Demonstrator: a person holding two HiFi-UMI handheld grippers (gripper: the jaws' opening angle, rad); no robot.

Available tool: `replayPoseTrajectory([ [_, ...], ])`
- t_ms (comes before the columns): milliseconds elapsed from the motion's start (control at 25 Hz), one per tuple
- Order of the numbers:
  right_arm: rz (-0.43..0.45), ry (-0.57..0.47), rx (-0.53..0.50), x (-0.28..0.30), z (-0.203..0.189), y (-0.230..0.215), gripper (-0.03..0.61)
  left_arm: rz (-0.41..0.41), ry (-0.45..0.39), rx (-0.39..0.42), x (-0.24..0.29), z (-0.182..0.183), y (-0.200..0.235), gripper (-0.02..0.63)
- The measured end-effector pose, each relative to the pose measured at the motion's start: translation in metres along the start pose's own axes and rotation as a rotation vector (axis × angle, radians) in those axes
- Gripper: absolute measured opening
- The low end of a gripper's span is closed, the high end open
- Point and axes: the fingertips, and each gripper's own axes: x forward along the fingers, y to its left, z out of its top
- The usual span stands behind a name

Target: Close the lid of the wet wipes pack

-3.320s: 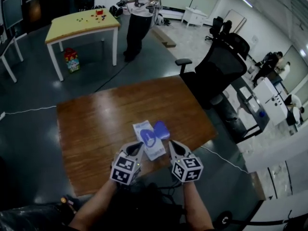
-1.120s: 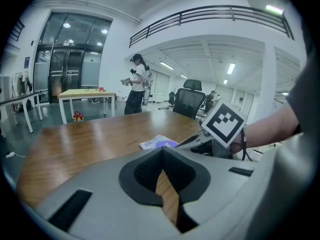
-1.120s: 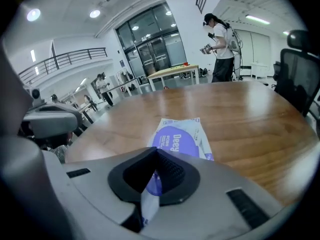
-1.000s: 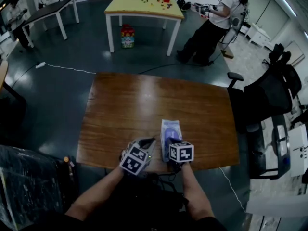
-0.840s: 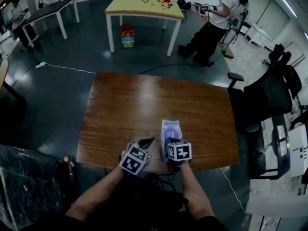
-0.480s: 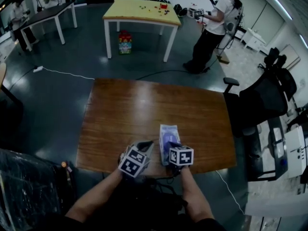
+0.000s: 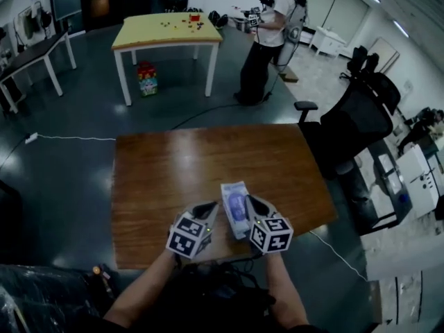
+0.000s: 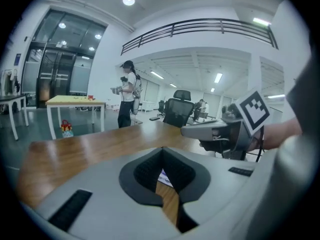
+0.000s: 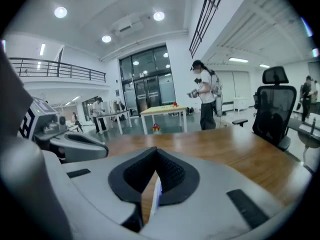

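Observation:
The wet wipes pack (image 7: 235, 209) lies flat near the front edge of the brown table (image 7: 166, 186), its blue oval lid down on the white top. My left gripper (image 7: 211, 206) hovers just left of the pack and my right gripper (image 7: 250, 200) just right of it, both shut with nothing held and neither touching the pack. In the left gripper view the shut left gripper (image 8: 162, 149) shows a sliver of the pack (image 8: 164, 176) below its jaws, with the right gripper (image 8: 188, 130) beside. The right gripper view shows the shut right gripper (image 9: 156, 150) above the pack's edge (image 9: 156, 194).
A black office chair (image 7: 349, 120) stands off the table's right side. Farther back are a yellow table (image 7: 166, 30) with small pieces, a toy box (image 7: 146, 79) under it, and a person (image 7: 269, 39) holding grippers. A cable (image 7: 62, 139) crosses the floor.
The lid, open to the right in the earliest frame, now lies shut. Over the last second both grippers rose off the pack, the right one more, lifting away from the lid.

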Motion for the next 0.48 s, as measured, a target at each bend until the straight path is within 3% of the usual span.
replayPoseTrajectory([
  [160, -0.055, -0.161, -0.029, -0.039, 0.049, 0.016, 0.009, -0.057, -0.049, 0.090, -0.010, 0.032, -0.008, 0.006],
  [480, -0.151, -0.336, -0.058, -0.112, 0.095, 0.015, 0.009, -0.155, -0.147, 0.109, -0.014, 0.082, -0.046, 0.006],
])
